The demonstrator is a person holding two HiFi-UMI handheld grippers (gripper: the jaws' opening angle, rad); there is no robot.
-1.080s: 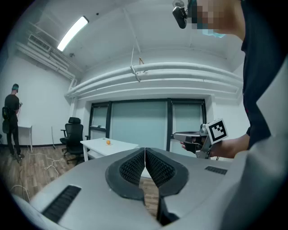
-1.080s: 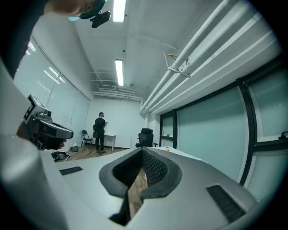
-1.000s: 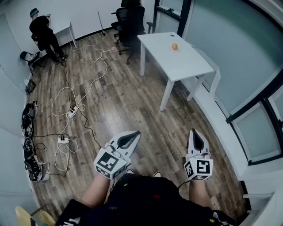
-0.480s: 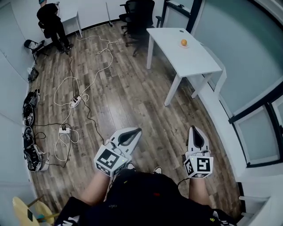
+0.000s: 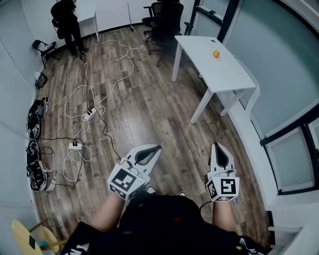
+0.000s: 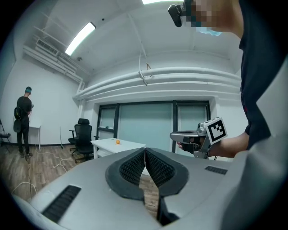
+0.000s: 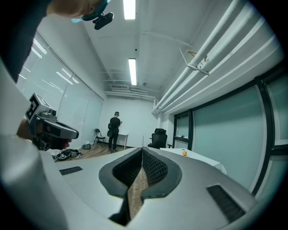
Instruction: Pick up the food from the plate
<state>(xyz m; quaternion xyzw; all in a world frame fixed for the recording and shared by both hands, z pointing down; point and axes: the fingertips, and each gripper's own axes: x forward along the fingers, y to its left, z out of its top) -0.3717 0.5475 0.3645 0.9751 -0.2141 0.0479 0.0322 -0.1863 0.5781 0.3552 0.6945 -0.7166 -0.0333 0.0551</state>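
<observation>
An orange round piece of food [image 5: 216, 54] sits on a small plate on a white table [image 5: 219, 72] far ahead at the upper right of the head view; it also shows as a small orange dot, the food [image 6: 117, 142] in the left gripper view and the food [image 7: 184, 153] in the right gripper view. My left gripper [image 5: 158, 147] is held low in front of my body, shut and empty. My right gripper [image 5: 218, 146] is beside it, also shut with nothing between its jaws. Both are several steps away from the table.
Wood floor with white and black cables and power strips [image 5: 89, 112] at the left. Bags [image 5: 35, 124] lie along the left wall. Black office chairs [image 5: 164, 15] stand behind the table. A person in black [image 5: 67, 22] stands at a far desk. Glass wall panels run along the right.
The view has shifted forward: the table and the food have drifted right and slightly down in the head view. Both grippers keep the same pose, shut.
</observation>
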